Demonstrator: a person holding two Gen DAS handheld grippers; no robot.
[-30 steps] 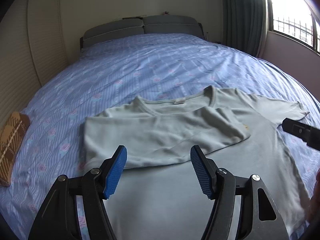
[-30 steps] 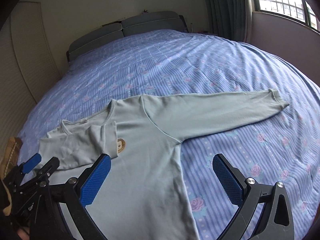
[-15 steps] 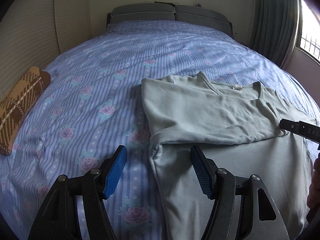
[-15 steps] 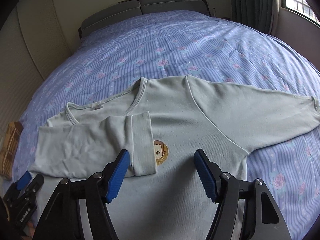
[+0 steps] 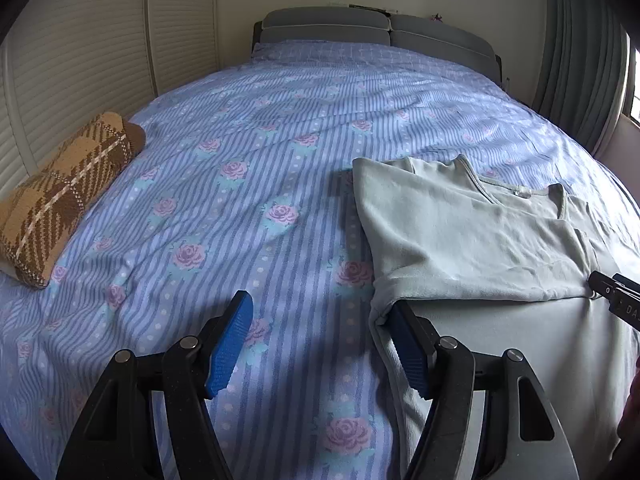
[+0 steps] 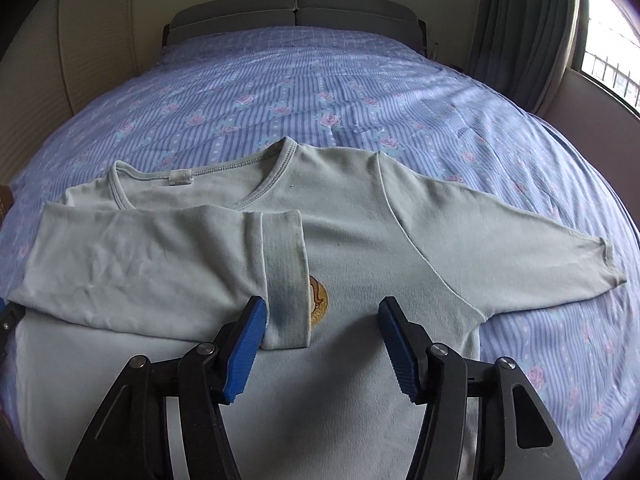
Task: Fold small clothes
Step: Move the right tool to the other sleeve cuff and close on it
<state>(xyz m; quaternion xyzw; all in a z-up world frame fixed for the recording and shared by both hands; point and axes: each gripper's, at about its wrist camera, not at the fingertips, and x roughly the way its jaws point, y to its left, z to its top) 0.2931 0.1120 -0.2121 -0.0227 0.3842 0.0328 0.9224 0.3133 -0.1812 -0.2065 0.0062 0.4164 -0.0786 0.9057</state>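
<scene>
Left gripper open over the striped floral bedspread, right pad touching the folded edge of the pale green long-sleeved shirt at 3 o'clock. Right gripper open, jaws just narrowed, above the shirt's chest beside the folded sleeve's cuff and round emblem. Other sleeve outstretched toward 2 o'clock. Plaid cushion at 10 o'clock; grey headboard at 12.
</scene>
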